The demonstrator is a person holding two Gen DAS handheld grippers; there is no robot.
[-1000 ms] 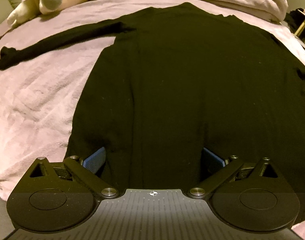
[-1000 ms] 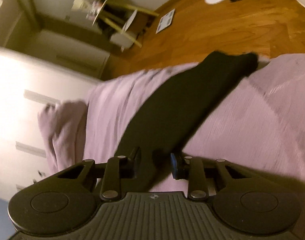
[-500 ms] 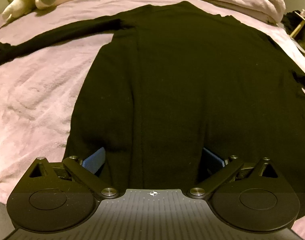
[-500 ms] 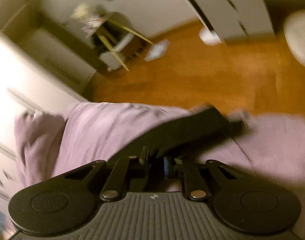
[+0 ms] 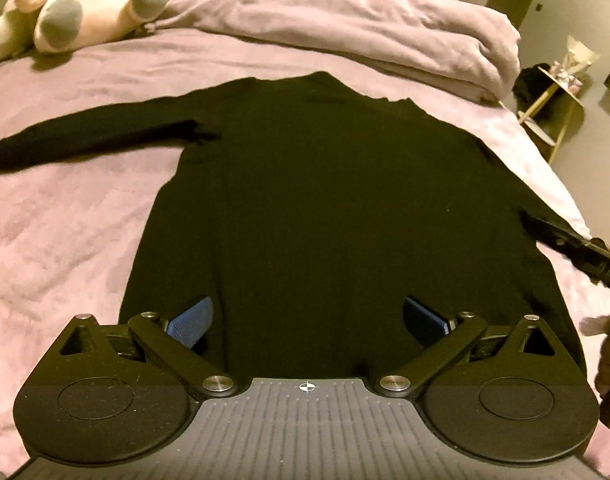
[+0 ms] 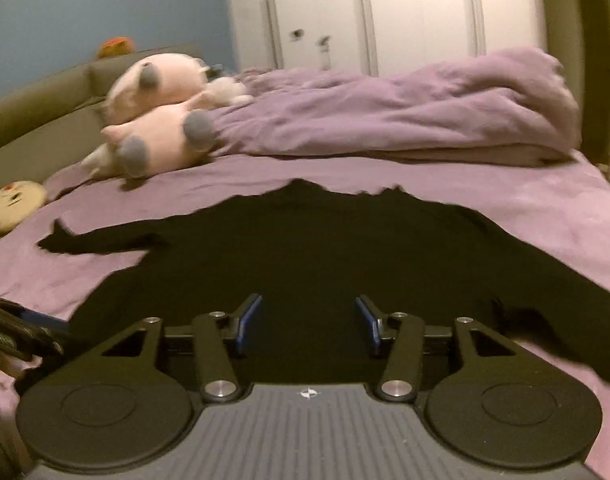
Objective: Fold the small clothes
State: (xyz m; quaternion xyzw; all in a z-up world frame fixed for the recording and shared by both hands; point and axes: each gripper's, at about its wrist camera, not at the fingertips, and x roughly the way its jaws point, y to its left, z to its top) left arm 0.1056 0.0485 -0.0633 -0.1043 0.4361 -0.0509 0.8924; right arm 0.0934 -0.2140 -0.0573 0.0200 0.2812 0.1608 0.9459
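Black long-sleeve top [image 5: 325, 216] is laid out flat on the lilac bed sheet [image 5: 65, 248], neck end toward the bunched-up duvet [image 5: 365, 24], so pretty much spread and nothing folded over yet. One sleeve [image 5: 89, 144] is stretched out to the left in the left wrist view, and the other one gets lost off the right edge. The left gripper [image 5: 307, 320] is held above the hem end with its jaws wide apart, nothing gripped, just black fabric seen between the blue pads [image 5: 189, 322]. The right gripper [image 6: 308, 322] is pointed over the same top from the hem side; its jaws have just been opening and are parted about halfway, with no cloth pinched in them. A pink plush toy [image 6: 161, 120] is parked by the headboard next to the duvet, well clear of the top. White wardrobe doors [image 6: 385, 12] are seen behind the bed.
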